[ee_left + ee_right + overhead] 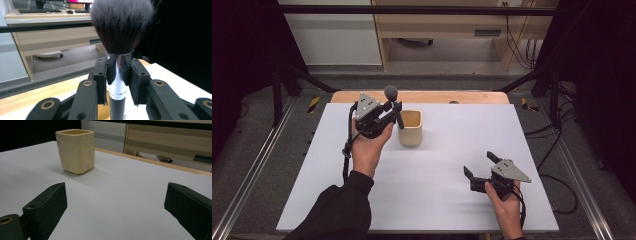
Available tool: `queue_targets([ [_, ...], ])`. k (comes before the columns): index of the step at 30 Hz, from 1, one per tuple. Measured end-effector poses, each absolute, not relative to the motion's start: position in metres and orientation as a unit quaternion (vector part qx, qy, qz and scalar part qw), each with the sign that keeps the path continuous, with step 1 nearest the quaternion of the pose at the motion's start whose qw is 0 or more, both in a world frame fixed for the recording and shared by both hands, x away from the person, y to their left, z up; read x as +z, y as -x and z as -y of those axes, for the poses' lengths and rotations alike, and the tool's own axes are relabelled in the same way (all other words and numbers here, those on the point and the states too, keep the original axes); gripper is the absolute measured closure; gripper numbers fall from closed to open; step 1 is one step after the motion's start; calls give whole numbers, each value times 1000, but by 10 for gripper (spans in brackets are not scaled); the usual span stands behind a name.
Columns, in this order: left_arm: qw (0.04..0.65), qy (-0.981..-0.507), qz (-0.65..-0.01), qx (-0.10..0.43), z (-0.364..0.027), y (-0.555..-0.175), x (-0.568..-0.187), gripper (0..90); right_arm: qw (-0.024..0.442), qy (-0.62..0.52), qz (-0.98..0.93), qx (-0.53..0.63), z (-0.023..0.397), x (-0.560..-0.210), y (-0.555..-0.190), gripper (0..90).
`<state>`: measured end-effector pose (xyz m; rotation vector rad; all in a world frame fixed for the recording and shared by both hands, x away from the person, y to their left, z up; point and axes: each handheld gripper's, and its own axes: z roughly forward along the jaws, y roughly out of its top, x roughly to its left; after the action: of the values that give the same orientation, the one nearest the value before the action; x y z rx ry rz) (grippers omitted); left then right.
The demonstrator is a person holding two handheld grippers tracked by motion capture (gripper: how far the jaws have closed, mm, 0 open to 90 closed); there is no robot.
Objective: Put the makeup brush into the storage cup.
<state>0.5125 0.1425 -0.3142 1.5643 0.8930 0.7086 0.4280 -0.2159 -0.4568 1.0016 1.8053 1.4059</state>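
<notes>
The left gripper (393,111) grasps the makeup brush (394,102) upright just beside the cream cup (410,128), insertion pending; the right gripper (481,167) rests released.

A makeup brush (117,75) stands upright between the two black jaws of the left gripper (117,82), which press on its shiny metal collar from both sides. Its dark, bushy bristles fan out above the jaws, and its black handle runs down below them. Behind lie a white table (172,80) with a wooden edge, and a wooden desk (50,37) farther off.
</notes>
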Motion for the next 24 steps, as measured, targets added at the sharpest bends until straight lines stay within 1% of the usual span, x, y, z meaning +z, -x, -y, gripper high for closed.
queue_targets([
  [9,562,-664,-383,312,-138,-522,-314,702,315,-378,-685,538,215,-456,-426,48],
  [17,565,-652,-395,316,-141,-532,-315,702,316,-376,-684,539,212,-457,-425,45],
  [24,559,-653,-395,324,-135,-537,-310,702,316,-378,-682,541,213,-458,-426,45],
])
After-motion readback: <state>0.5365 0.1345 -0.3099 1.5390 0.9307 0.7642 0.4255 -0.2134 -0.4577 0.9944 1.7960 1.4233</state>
